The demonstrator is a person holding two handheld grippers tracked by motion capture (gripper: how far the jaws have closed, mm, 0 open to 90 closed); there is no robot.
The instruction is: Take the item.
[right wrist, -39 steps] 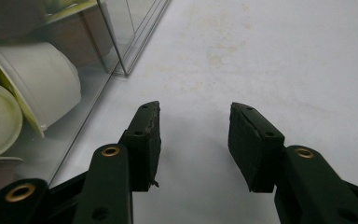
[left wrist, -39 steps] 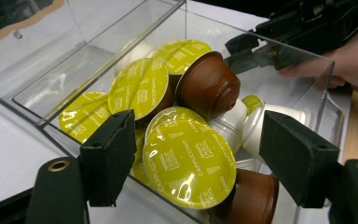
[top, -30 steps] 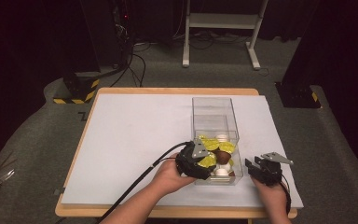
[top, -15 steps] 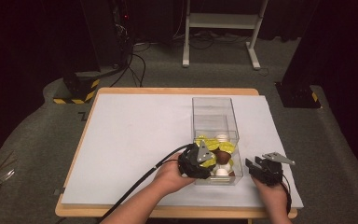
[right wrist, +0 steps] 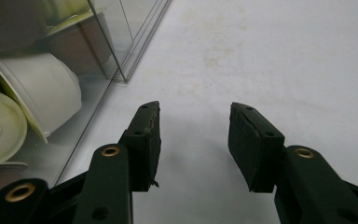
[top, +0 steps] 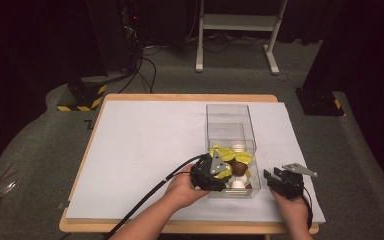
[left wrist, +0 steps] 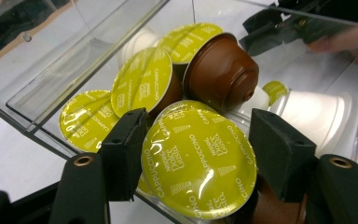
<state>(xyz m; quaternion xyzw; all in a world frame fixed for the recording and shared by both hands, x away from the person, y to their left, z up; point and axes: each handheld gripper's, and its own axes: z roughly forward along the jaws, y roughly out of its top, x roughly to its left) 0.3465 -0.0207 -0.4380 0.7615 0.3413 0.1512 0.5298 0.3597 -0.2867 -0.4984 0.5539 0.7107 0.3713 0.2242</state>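
Left gripper (left wrist: 196, 154) reaches into the clear box (top: 230, 120), jaws spread either side of a green-lidded capsule (left wrist: 198, 163), seemingly to pinch it, not yet closed; right gripper (right wrist: 193, 140) rests wide open and empty on the table (right wrist: 284, 56) beside the box
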